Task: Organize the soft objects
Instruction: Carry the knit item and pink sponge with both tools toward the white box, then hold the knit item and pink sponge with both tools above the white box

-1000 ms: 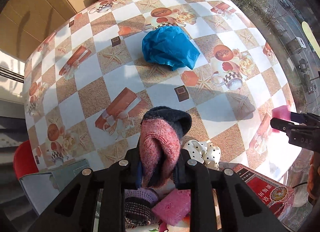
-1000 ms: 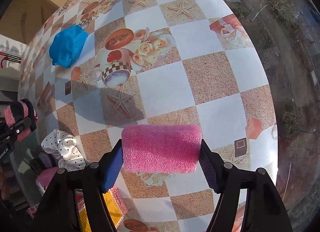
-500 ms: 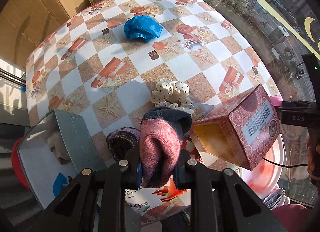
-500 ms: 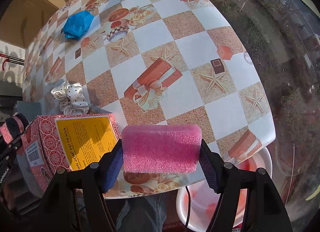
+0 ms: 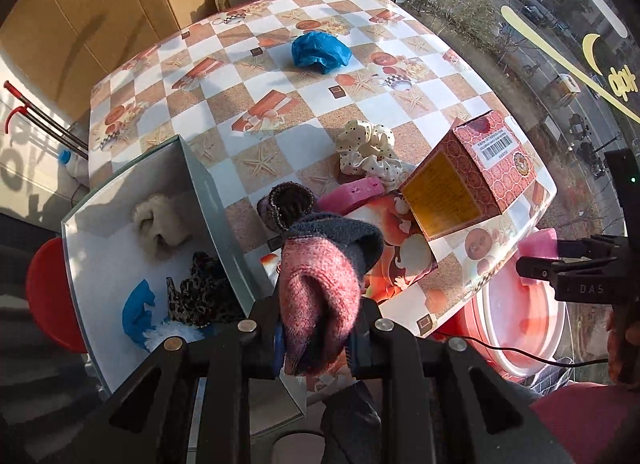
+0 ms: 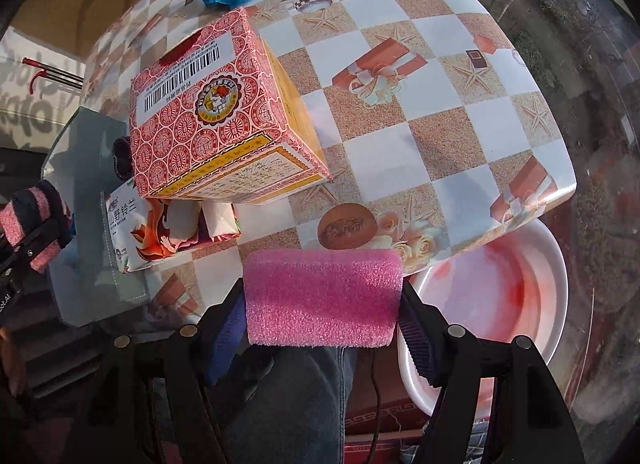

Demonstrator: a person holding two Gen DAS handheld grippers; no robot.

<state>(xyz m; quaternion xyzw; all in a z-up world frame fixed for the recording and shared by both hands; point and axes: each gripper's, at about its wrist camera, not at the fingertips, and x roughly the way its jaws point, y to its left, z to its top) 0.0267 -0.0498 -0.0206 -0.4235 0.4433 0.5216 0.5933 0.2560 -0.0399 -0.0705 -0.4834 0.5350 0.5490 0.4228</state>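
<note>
A: What's in your jaws rn?

B: My left gripper (image 5: 316, 340) is clamped tight on a pink-and-grey knit sock (image 5: 320, 284), bunched up, poking out past the tips. My right gripper (image 6: 322, 328) has its jaws wide, pressed on both ends of a pink foam sponge (image 6: 322, 296). Both point steeply down, both loads clear of the table (image 5: 256, 104).

A: Which step is this, you reckon?

B: Carry phase, I'd say: two soft things picked, not yet dropped. The open grey-walled box (image 5: 208, 192) sits at the near left edge of the table w/ a cream knit piece (image 5: 160, 224), a leopard scrunchie (image 5: 204, 296) and a blue scrap (image 5: 138, 312) already inside. The sock hangs just beside its right wall, so prob. that's the bin.

A: Next move needs?

B: Shift the sock over the wall, then open. The sponge is well apart from the box, out past the table's near edge, above a pink basin (image 6: 520, 284) on the floor, so it needs a longer trip across.

A: Anything in the way?

B: The red patterned carton (image 6: 216, 112) and a tissue pack (image 6: 168, 228) sit between my right gripper and the box; go over, not thru. Still on the table: a polka-dot scrunchie (image 5: 368, 148), a dark scrunchie (image 5: 290, 204), another pink sponge (image 5: 352, 194), and a blue crumpled bag (image 5: 320, 52) far back.
</note>
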